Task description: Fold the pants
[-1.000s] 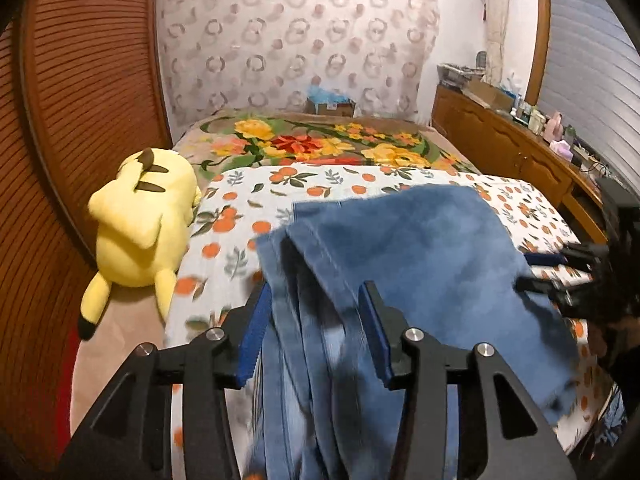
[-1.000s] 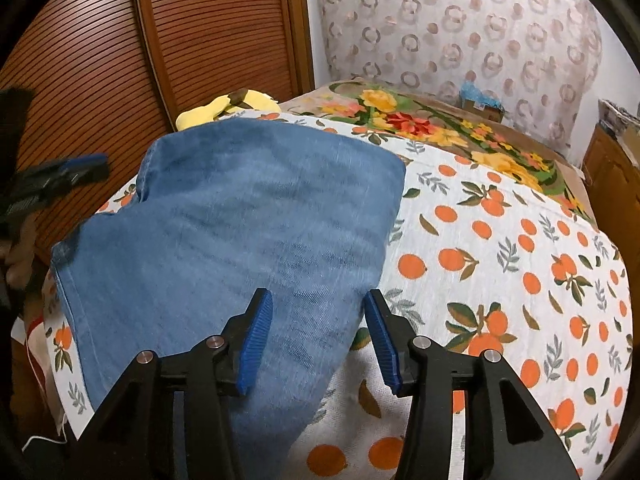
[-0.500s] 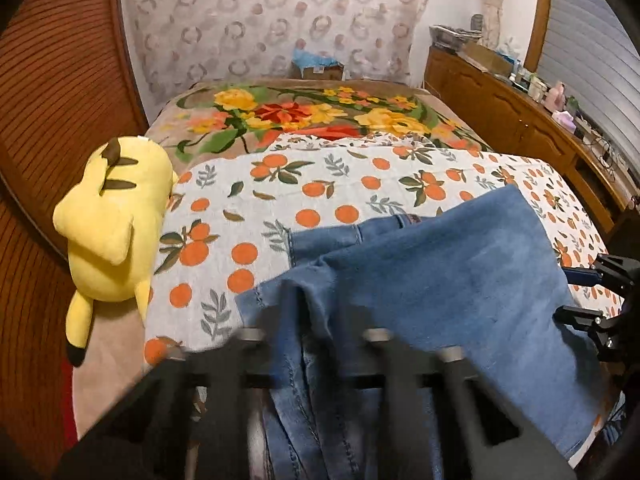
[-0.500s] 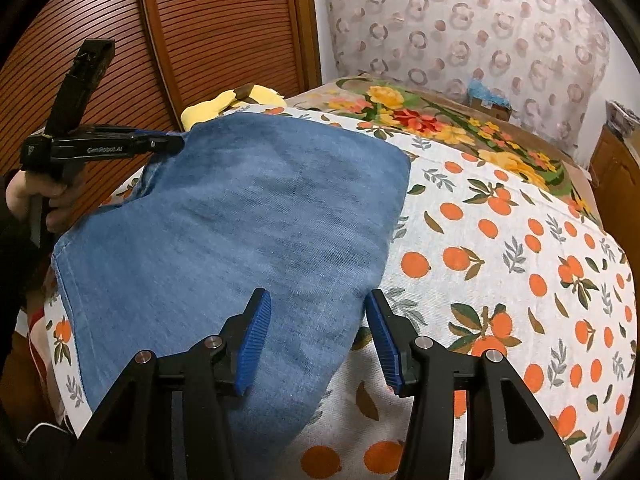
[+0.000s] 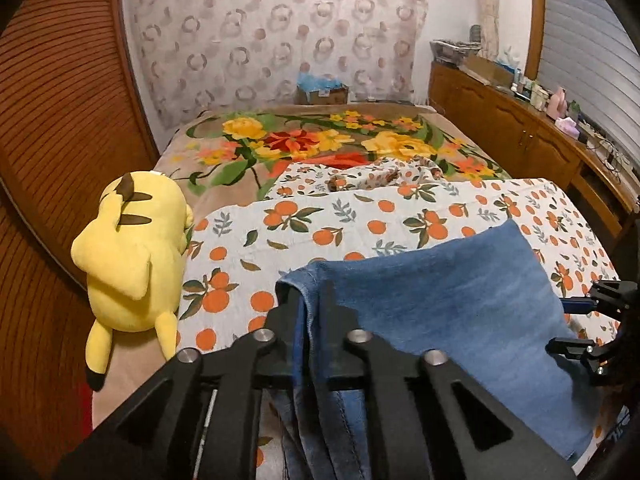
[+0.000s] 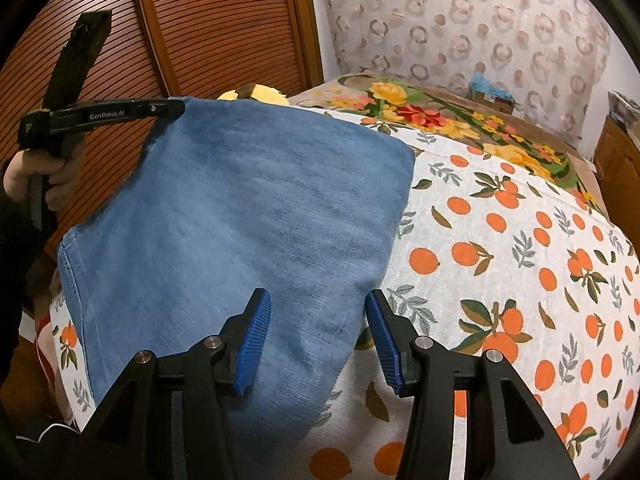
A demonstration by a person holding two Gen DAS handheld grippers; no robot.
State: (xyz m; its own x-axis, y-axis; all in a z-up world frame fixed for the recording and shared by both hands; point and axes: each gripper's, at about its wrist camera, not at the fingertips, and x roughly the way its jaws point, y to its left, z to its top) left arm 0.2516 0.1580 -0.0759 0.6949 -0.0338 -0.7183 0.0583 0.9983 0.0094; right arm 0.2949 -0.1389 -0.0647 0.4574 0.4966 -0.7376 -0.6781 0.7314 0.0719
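Left hand-held gripper [image 5: 310, 316] is clenched on the far left corner of the folded jeans [image 5: 452, 304], lifting that edge. Right hand-held gripper [image 6: 316, 336] hangs released, its blue pads spread above the jeans' near right edge. Most of the jeans lie on the orange-print sheet [image 6: 520, 248] covering the bed, with a yellow plush toy [image 5: 132, 252] at far left.

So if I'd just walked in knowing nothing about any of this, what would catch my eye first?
Probably the blue jeans, folded on the orange-print sheet. The left gripper is shut on their edge, while the right gripper hangs open over their near end. Next you'd spot the yellow plush toy, lying at the bed's left side by the wooden slatted doors.
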